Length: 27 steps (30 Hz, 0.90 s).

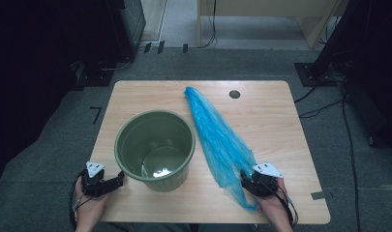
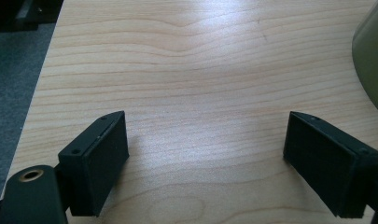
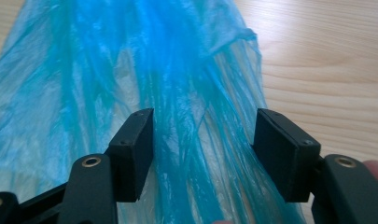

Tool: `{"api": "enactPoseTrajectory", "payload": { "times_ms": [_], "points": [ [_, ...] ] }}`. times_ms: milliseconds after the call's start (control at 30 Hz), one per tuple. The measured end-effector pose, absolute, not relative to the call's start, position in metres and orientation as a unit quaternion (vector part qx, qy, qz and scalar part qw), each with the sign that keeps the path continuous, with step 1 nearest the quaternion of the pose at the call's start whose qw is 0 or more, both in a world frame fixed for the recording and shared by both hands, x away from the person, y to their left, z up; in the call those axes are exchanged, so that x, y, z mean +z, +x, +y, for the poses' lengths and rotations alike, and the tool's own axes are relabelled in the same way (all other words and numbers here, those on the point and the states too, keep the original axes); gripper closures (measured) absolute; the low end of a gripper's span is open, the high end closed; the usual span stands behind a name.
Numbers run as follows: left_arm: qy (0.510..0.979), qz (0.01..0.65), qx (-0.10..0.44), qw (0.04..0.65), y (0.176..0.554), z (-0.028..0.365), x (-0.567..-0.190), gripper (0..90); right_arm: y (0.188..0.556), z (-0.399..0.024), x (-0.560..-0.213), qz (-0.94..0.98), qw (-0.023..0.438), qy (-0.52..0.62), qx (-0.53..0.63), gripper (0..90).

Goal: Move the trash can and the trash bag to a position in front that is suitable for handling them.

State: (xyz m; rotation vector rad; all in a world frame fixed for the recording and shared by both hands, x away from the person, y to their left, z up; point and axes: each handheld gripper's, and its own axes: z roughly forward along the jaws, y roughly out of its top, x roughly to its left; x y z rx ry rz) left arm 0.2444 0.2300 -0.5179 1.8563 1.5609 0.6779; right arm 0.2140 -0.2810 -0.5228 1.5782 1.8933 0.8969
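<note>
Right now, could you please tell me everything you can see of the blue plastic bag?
The blue plastic bag is thin, translucent and crinkled, lying flat on the wooden table, bunched narrow at its far end and fanning wider toward the person. It lies right of the green bucket. The right tongs straddle its near end, jaws apart around the film.

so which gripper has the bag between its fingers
The right gripper: its fingers straddle the blue bag, not yet pinching. The left gripper has bare table between its fingers.

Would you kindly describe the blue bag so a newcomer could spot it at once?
On the wooden table, look right of the green bucket. The blue plastic bag lies flat in a long crumpled strip, the only thin, translucent thing there.
</note>
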Motion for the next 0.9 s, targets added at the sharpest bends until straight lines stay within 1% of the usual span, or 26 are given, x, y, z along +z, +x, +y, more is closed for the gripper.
{"api": "enactPoseTrajectory", "payload": {
  "times_ms": [333, 567, 600, 633, 667, 700, 733, 767, 800, 833, 900],
  "points": [
    [0.702, 0.59, 0.256, 0.307, 0.244, 0.23, -0.518, 13.2, 0.209, -0.325, -0.523, 0.65, 0.279, 0.635, 0.308, 36.4],
    [0.701, 0.59, 0.256, 0.307, 0.245, 0.23, -0.518, 13.2, 0.204, -0.34, -0.522, 0.632, 0.29, 0.652, 0.3, 35.4],
    [0.701, 0.59, 0.256, 0.307, 0.245, 0.23, -0.518, 13.2, 0.2, -0.343, -0.515, 0.623, 0.291, 0.652, 0.32, 33.8],
    [0.702, 0.59, 0.256, 0.307, 0.244, 0.23, -0.518, 13.2, 0.2, -0.343, -0.515, 0.623, 0.291, 0.652, 0.32, 33.8],
    [0.702, 0.59, 0.256, 0.307, 0.244, 0.23, -0.518, 13.2, 0.197, -0.345, -0.509, 0.619, 0.298, 0.647, 0.331, 33.5],
    [0.701, 0.59, 0.256, 0.307, 0.245, 0.23, -0.518, 13.2, 0.191, -0.346, -0.498, 0.61, 0.316, 0.641, 0.342, 33.4],
    [0.7, 0.592, 0.257, 0.306, 0.244, 0.23, -0.518, 13.2, 0.191, -0.346, -0.498, 0.61, 0.316, 0.641, 0.342, 33.4],
    [0.696, 0.597, 0.259, 0.303, 0.244, 0.229, -0.517, 15.7, 0.188, -0.346, -0.49, 0.599, 0.329, 0.643, 0.347, 33.8],
    [0.691, 0.601, 0.256, 0.309, 0.245, 0.229, -0.516, 15.7, 0.188, -0.346, -0.49, 0.599, 0.329, 0.643, 0.347, 33.8],
    [0.685, 0.602, 0.249, 0.326, 0.244, 0.228, -0.513, 21.7, 0.187, -0.346, -0.488, 0.593, 0.331, 0.644, 0.352, 33.9],
    [0.669, 0.601, 0.247, 0.361, 0.243, 0.227, -0.505, 39.2, 0.185, -0.342, -0.484, 0.591, 0.333, 0.635, 0.37, 34.8]
  ]
}}
